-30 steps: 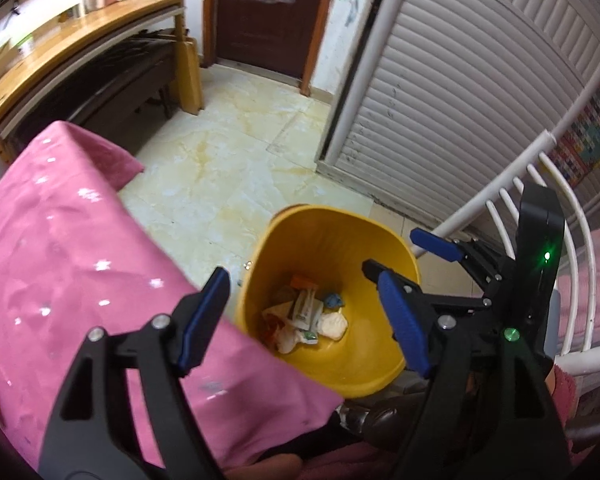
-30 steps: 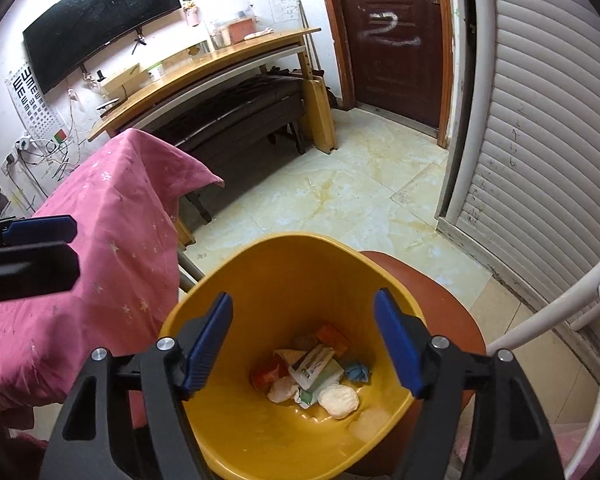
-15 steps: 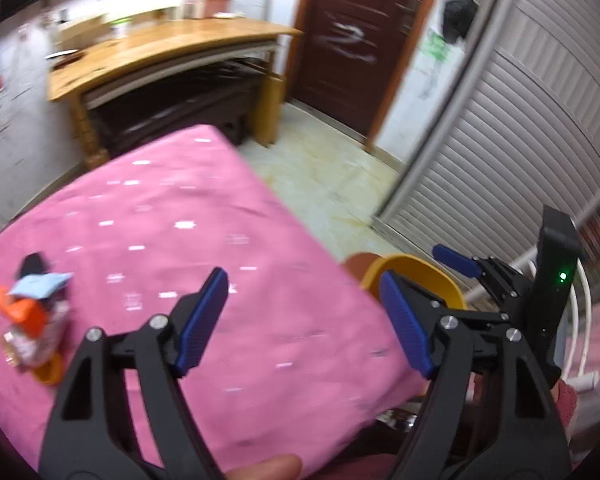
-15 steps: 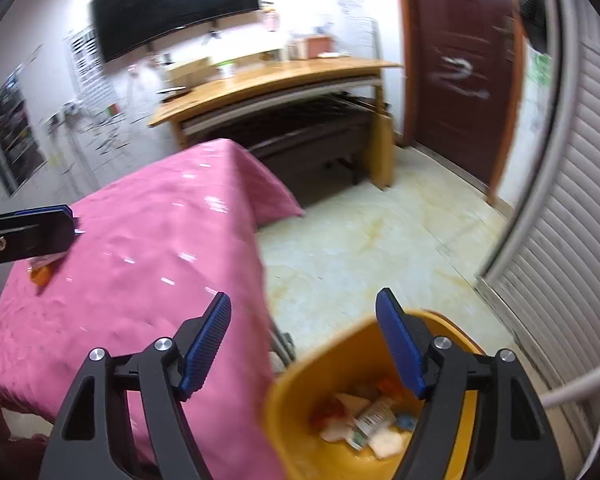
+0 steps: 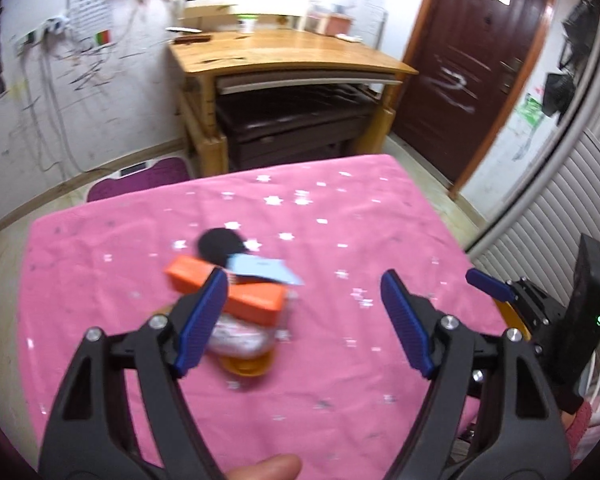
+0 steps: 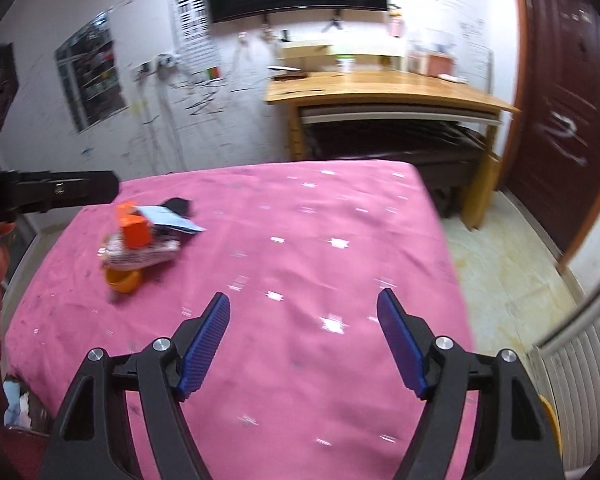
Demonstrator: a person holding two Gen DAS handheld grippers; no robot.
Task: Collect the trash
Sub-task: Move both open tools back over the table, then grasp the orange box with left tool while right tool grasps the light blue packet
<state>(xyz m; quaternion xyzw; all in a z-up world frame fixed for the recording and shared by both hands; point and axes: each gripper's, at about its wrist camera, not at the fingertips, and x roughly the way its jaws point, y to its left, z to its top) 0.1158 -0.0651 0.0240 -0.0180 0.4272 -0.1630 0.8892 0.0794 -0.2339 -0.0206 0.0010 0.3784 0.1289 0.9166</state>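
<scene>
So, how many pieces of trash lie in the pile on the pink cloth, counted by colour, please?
Orange boxes: 2
Black item: 1
Light blue paper: 1
Clear wrapper with pink print: 1
Orange round cup: 1
Total: 6, as far as the blur lets me tell.

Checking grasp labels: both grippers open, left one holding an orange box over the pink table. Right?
Not quite. The left gripper is open but empty; the left wrist view shows the orange box lying in the trash pile on the pink table. The right gripper is open too.
</scene>
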